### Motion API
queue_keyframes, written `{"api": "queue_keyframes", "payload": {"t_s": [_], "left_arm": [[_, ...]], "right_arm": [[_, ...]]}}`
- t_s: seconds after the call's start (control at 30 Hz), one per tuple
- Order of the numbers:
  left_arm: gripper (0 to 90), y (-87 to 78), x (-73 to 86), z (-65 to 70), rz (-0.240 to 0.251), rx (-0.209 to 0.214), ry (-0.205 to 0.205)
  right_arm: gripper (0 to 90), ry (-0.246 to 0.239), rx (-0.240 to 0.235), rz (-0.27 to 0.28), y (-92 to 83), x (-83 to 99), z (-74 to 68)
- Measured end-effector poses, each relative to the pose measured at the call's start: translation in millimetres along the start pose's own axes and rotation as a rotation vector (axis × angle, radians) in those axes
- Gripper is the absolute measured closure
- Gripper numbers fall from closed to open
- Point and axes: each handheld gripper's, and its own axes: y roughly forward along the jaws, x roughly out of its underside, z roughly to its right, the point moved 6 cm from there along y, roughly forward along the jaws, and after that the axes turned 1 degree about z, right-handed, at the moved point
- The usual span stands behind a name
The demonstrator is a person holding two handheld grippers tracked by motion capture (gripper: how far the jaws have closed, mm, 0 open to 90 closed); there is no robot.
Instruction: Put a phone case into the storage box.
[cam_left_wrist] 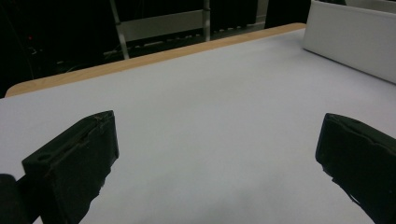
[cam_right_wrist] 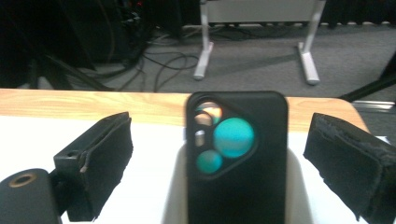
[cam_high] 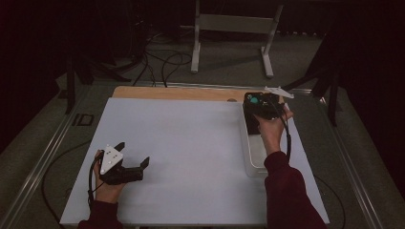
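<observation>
With jaws of the right gripper (cam_right_wrist: 219,163) spread and clear of the black phone (cam_right_wrist: 238,154), now standing in the white bin's (cam_high: 253,157) far end: placed, released. Left gripper (cam_high: 133,160) idle, agape, near-left. Withdrawal left.

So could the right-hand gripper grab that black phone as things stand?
Probably yes. The right gripper has its jaws wide open on either side of the black phone, which stands upright in the white bin, with nothing between them.
</observation>
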Motion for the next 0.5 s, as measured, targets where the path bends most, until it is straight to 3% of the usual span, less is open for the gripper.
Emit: {"api": "queue_keyframes", "payload": {"t_s": [0.17, 0.33, 0.5], "left_arm": [[0.0, -0.4, -0.3, 0.5, -0.001, -0.002, 0.001], [0.0, -0.3, -0.5, 1.0, -0.001, -0.002, 0.002], [0.0, -0.1, -0.1, 1.3, -0.008, 0.001, 0.004]], "right_arm": [[7.3, -0.042, -0.067, 0.018, -22.6, 1.7, -15.7], [7.3, -0.085, -0.065, 0.025, -37.3, 10.2, -19.9], [7.3, -0.096, -0.076, 0.032, -54.6, 25.5, -19.1]]}}
